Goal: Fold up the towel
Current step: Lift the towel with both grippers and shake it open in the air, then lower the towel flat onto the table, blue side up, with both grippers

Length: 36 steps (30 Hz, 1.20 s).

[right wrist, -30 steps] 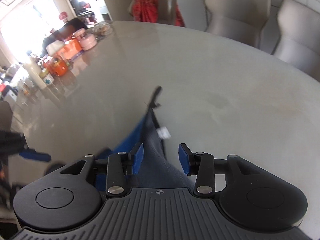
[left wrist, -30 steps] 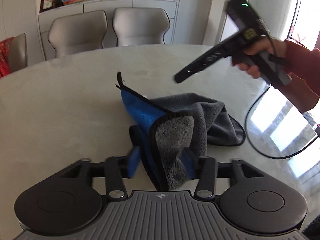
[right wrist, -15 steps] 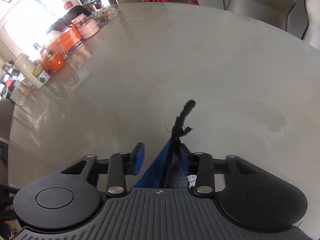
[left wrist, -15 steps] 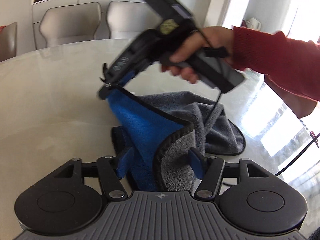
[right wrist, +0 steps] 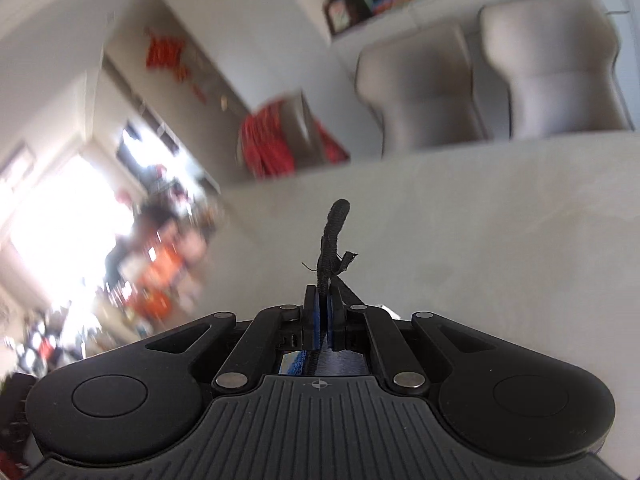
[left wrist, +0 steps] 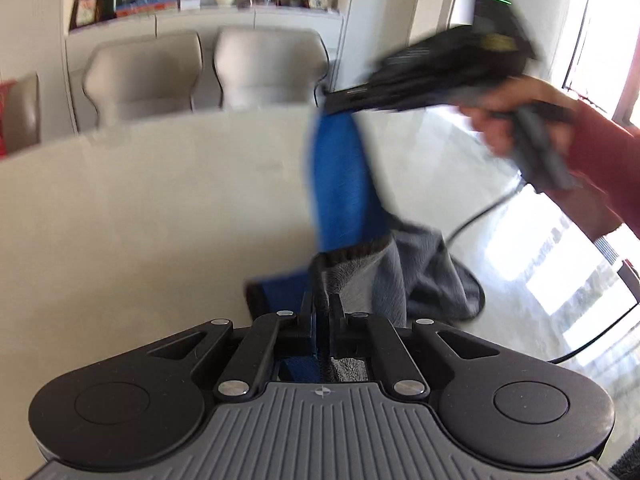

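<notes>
The towel (left wrist: 340,184) is blue on one side and grey on the other, with black trim. In the left wrist view it hangs stretched between both grippers, and its grey lower part (left wrist: 440,280) still lies on the pale table. My left gripper (left wrist: 321,312) is shut on a near edge of the towel. Up at the right, my right gripper (left wrist: 332,106), held by a hand in a red sleeve, is shut on another corner. In the right wrist view that gripper (right wrist: 323,300) pinches the towel's black trimmed corner (right wrist: 334,236), which sticks up past the fingertips.
A pale round table (left wrist: 140,208) carries the towel. Two beige chairs (left wrist: 272,68) stand behind it, below a cluttered shelf. A black cable (left wrist: 500,204) trails from the right gripper over the table. Jars and containers (right wrist: 160,272) crowd the table's far left side.
Both grippers have shut on the towel. The right gripper has lifted its corner up and to the right, pulling the blue side taut. The left gripper has held its place.
</notes>
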Each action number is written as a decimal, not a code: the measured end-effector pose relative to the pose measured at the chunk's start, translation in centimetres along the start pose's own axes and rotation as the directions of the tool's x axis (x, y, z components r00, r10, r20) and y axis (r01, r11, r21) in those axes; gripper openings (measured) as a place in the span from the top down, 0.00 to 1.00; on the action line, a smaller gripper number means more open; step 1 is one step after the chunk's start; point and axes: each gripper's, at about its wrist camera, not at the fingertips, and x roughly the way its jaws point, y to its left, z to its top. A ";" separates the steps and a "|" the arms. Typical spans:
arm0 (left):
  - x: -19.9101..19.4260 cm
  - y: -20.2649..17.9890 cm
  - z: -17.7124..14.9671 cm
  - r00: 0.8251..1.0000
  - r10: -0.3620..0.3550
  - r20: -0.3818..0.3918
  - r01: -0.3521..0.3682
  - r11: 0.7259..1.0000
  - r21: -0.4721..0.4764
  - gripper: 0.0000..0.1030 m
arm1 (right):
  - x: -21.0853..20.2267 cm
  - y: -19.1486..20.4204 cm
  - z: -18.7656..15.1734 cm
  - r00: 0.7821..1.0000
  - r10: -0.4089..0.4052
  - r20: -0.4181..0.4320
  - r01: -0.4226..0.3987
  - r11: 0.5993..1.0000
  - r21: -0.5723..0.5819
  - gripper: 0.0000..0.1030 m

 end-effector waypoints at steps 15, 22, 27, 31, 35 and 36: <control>-4.9 0.7 17.8 0.938 0.062 0.340 -0.132 0.973 0.188 0.96 | -13.4 4.9 8.3 0.940 -0.044 0.337 0.085 0.991 -0.106 0.96; -8.0 -2.9 17.9 0.920 0.002 0.392 -0.115 0.958 0.263 0.96 | -19.1 6.6 4.7 0.908 -0.096 0.408 0.142 0.986 -0.084 0.96; -7.1 -6.1 12.3 0.950 -0.069 0.304 -0.022 0.958 0.287 0.96 | -21.3 4.6 -4.4 0.920 -0.224 0.323 0.210 0.974 0.079 0.96; -5.0 -8.4 5.3 0.977 -0.134 0.163 0.091 0.965 0.246 0.96 | -21.9 1.7 -12.8 0.936 -0.304 0.181 0.258 0.936 0.239 0.96; -3.2 -10.4 -1.2 0.983 -0.186 0.008 0.181 0.966 0.187 0.96 | -21.8 -1.0 -19.6 0.934 -0.356 0.006 0.330 0.871 0.364 0.96; -2.9 -10.8 -2.4 0.981 -0.191 -0.027 0.193 0.966 0.173 0.96 | -21.8 -1.6 -21.1 0.931 -0.364 -0.034 0.348 0.854 0.387 0.96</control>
